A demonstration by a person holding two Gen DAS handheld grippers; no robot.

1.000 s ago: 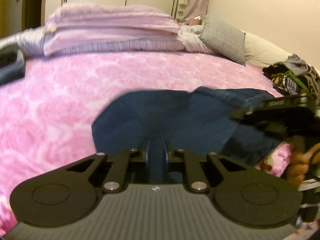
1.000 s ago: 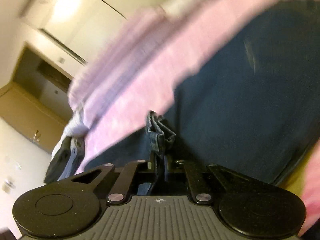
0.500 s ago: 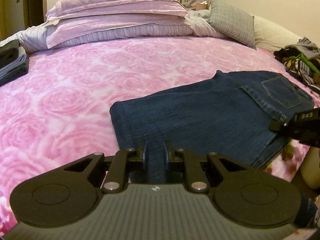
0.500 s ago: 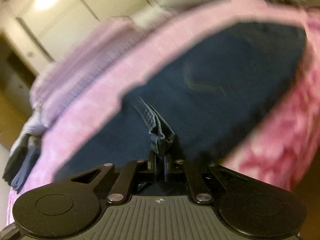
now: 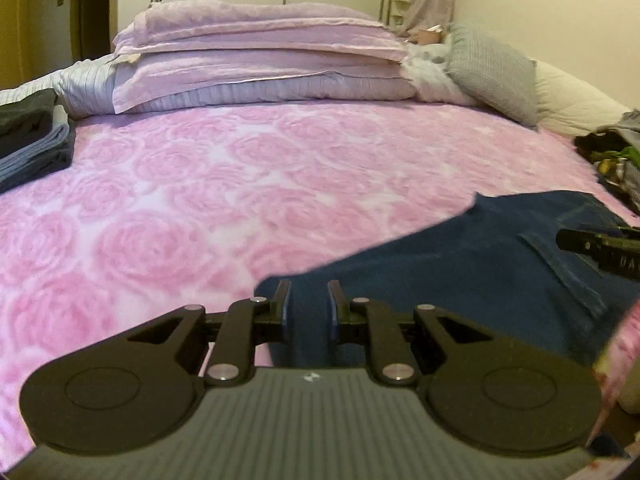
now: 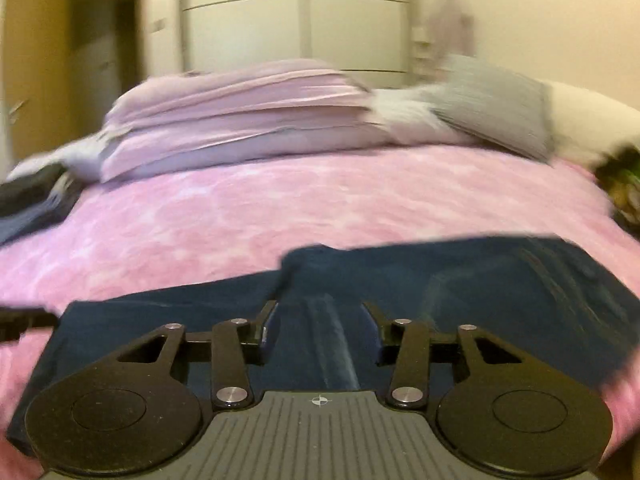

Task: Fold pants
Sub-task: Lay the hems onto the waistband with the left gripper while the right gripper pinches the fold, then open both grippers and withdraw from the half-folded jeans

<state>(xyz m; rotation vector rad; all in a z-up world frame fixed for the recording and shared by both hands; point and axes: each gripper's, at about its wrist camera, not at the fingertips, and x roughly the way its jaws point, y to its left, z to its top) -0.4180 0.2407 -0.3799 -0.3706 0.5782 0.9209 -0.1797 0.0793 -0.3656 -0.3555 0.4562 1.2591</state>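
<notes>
Pink rose bedspread point(image 5: 208, 184) lies mostly bare; folded jeans point(image 5: 460, 264) sit at its near right edge, left gripper point(image 5: 308, 300) pinching their corner, right gripper point(image 6: 320, 312) spread above them

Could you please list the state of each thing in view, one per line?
Jeans: lying flat on the bed, folded, back pocket up.
Left gripper: fingers slightly apart, denim between them.
Right gripper: open above the jeans.
Folded clothes: stacked at the bed's left edge.
Unfolded clothes: heaped at the right.
</notes>
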